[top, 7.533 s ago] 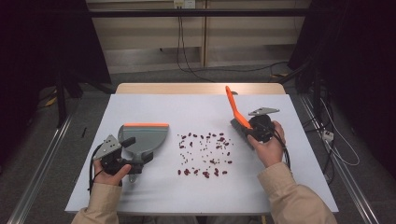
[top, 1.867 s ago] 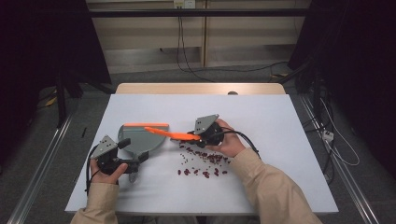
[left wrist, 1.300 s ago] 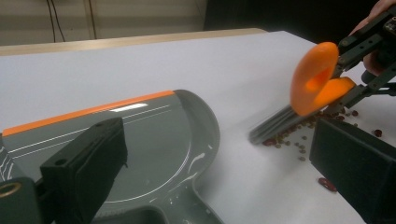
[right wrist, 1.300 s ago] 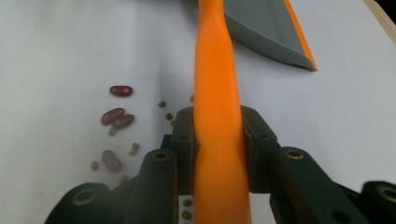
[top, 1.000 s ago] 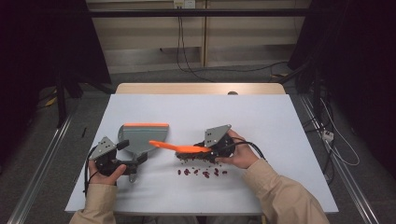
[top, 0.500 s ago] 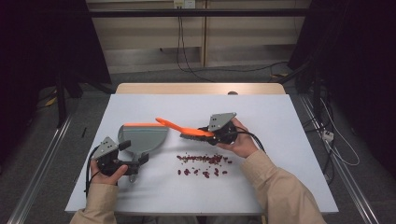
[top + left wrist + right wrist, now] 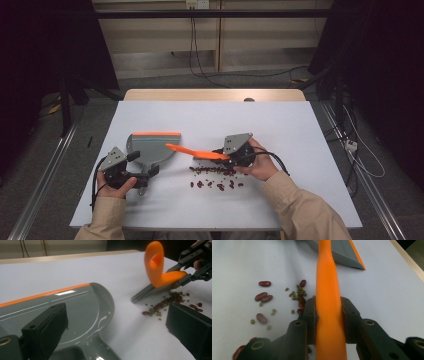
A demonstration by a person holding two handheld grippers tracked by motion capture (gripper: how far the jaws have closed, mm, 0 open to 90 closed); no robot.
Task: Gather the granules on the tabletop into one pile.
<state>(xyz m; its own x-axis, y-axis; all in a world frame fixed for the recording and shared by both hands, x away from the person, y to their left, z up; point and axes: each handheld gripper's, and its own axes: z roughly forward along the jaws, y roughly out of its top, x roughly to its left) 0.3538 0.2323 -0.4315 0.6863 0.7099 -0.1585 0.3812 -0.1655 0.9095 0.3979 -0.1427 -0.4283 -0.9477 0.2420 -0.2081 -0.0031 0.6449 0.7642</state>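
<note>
A grey dustpan (image 7: 150, 149) with an orange front lip lies flat at the table's left (image 7: 75, 307). My left gripper (image 7: 131, 172) stands open astride its handle (image 7: 92, 352), with bare table showing beside the right jaw. My right gripper (image 7: 226, 156) is shut on the orange handle of a brush (image 7: 192, 151) (image 7: 328, 312), which points left toward the dustpan. The brush's grey bristles (image 7: 147, 292) rest on the table at the edge of the red and green beans (image 7: 215, 177) (image 7: 162, 306) (image 7: 264, 298). From the left gripper view, the right gripper (image 7: 192, 265) is at the upper right.
The white table top (image 7: 300, 130) has free room at the back and right. Its wooden far edge (image 7: 215, 95) faces a dark floor with cables. Both sleeves come in from the bottom.
Over the last half second my right gripper drew the brush back toward me, down to the beans. The beans, widely scattered earlier, now lie in a tighter patch. The left gripper and dustpan stayed put.
</note>
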